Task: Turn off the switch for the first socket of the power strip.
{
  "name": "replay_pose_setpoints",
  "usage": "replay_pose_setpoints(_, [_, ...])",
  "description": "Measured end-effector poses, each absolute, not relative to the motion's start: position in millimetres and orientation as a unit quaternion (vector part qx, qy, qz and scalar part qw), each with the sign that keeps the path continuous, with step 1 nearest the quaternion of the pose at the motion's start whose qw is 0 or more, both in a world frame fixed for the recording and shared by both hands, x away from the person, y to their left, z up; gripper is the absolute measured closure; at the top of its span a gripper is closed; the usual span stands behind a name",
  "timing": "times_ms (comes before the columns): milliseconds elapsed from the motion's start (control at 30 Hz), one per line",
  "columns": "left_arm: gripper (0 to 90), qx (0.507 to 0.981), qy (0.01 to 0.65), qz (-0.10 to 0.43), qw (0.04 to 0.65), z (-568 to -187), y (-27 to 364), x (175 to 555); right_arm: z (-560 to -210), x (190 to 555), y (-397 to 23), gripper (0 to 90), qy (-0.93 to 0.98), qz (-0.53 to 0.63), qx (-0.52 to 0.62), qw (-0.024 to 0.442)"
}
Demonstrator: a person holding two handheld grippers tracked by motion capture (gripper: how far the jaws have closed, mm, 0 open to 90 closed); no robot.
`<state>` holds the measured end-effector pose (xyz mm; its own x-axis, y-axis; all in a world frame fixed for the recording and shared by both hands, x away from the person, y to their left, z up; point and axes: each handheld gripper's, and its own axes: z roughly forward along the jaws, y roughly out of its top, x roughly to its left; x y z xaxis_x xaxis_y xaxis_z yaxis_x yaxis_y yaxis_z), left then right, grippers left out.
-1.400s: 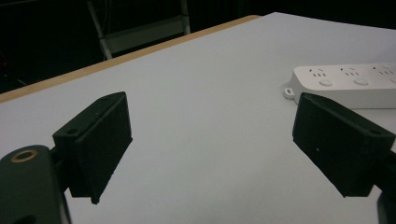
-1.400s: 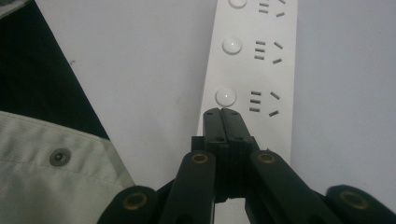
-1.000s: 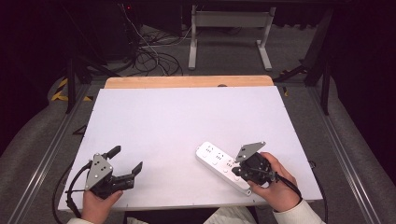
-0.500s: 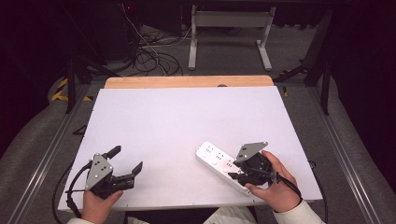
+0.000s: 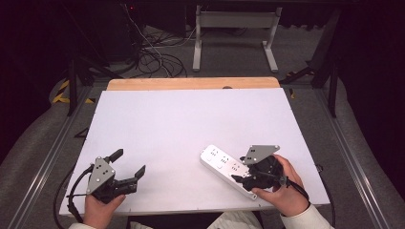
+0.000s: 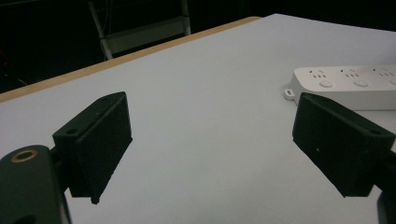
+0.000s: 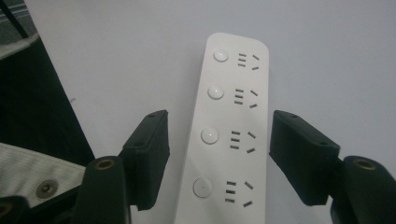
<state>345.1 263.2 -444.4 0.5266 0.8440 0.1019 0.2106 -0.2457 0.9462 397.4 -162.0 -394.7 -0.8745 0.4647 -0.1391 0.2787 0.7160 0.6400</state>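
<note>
The white power strip [image 5: 228,171] lies flat on the desk [image 5: 191,124], near the front edge on the right side, set diagonally. In the right gripper view the power strip [image 7: 229,135] shows four round switches, each beside a socket group, facing up.

The right tongs [image 5: 244,177] sit over the near end of the power strip. In the right gripper view the right tongs [image 7: 219,156] are spread, with one jaw on each long side of the strip; a gap shows between each jaw and the housing, so neither touches it.

The left tongs [image 5: 128,166] rest at the front left of the desk, well apart from the power strip. In the left gripper view the left tongs [image 6: 210,149] are spread wide with bare desk surface between the jaws. The far end of the power strip [image 6: 345,86] appears beyond the right-hand jaw.
</note>
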Motion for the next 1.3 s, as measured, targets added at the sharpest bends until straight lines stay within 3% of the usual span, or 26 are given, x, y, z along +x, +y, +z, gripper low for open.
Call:
replay_pose_setpoints(167, [12.0,0.721,0.367,0.320,0.494,-444.2,262.9,344.3,-391.8,394.9,-164.7,35.2,0.904,0.332,0.205,0.176])
replay_pose_setpoints(367, [12.1,0.720,0.367,0.321,0.494,-444.3,262.9,344.5,-384.9,392.3,-172.1,39.0,0.885,0.368,0.203,0.202])
replay_pose_setpoints(667, [12.0,0.720,0.366,0.322,0.493,-444.0,263.1,344.2,-379.5,395.1,-187.0,36.4,0.857,0.412,0.229,0.209])
replay_pose_setpoints(733, [12.0,0.720,0.365,0.322,0.494,-444.0,263.2,344.2,-379.1,400.2,-194.2,30.8,0.847,0.423,0.256,0.193])
replay_pose_setpoints(967, [12.1,0.719,0.367,0.322,0.494,-444.1,263.3,343.8,-380.2,408.2,-205.5,24.6,0.834,0.442,0.273,0.185])
replay_pose_setpoints(1133, [12.1,0.721,0.365,0.320,0.494,-443.8,263.4,344.1,-383.3,416.1,-215.0,19.7,0.824,0.449,0.288,0.190])
replay_pose_setpoints(1300, [12.1,0.718,0.367,0.320,0.497,-443.8,263.3,343.7,-393.9,424.1,-227.4,8.0,0.795,0.483,0.297,0.218])
